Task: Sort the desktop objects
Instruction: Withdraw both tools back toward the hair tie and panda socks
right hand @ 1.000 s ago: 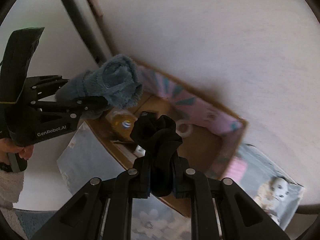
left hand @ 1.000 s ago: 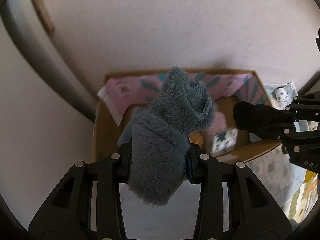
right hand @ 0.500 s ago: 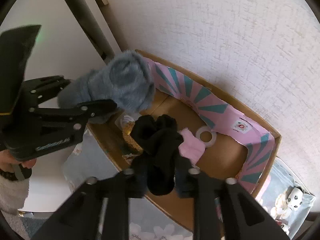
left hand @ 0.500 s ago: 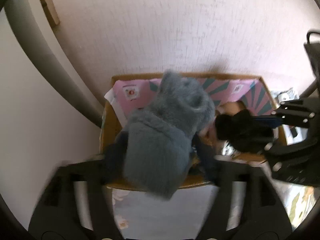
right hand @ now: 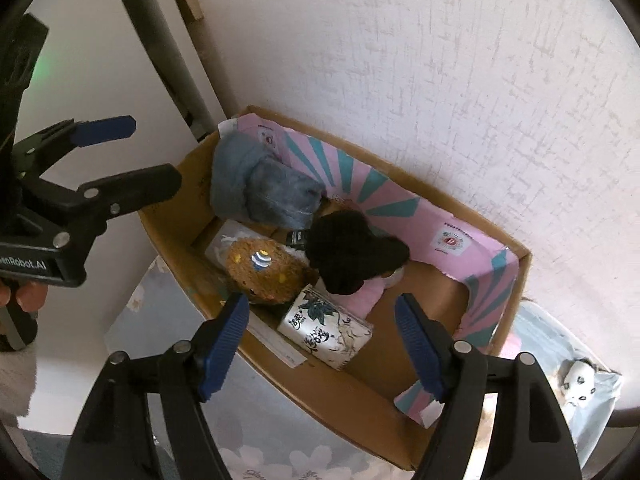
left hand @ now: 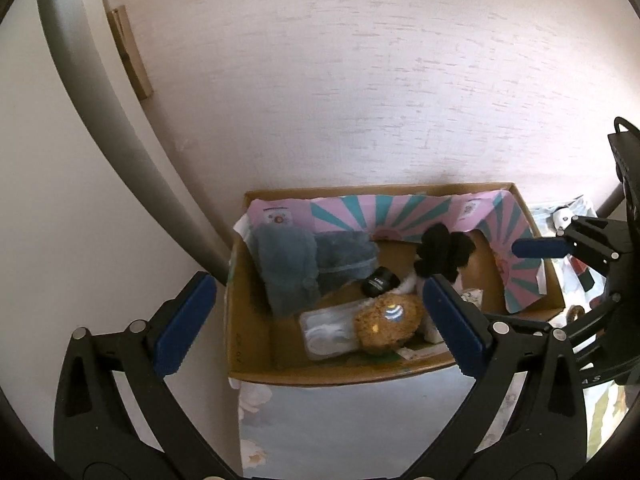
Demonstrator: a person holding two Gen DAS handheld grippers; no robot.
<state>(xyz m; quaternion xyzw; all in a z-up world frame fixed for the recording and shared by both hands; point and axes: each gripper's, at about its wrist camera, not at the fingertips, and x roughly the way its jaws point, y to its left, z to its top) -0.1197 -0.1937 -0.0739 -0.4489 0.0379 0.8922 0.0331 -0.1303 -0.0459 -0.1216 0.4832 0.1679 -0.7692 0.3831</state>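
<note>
Left to right across the cardboard box (left hand: 256, 344), which stands on the bench (left hand: 340, 432) against the wall. Left tool (left hand: 316, 320): jaws spread wide, holding nothing, hovering over the near-left rim. Far-left corner of the box: grey plush item (left hand: 296, 268), lying slumped on the box floor against the pink-and-teal liner (left hand: 360, 210). Centre: clear plastic packet (left hand: 324, 332), round brown cushion-like toy (left hand: 388, 320) and small black cylinder (left hand: 380, 280), all resting inside. Right of centre: black fabric piece (right hand: 352, 256), lying on a pink item (right hand: 366, 296), beside a printed tissue pack (right hand: 324, 328). Right tool (right hand: 320, 340): jaws likewise spread, empty, above the near rim. Outside the box, far right: a small panda figure (right hand: 578, 380) on the patterned cloth. Judged progress: both soft items are deposited; whether the figure is left to sort cannot be told.
</note>
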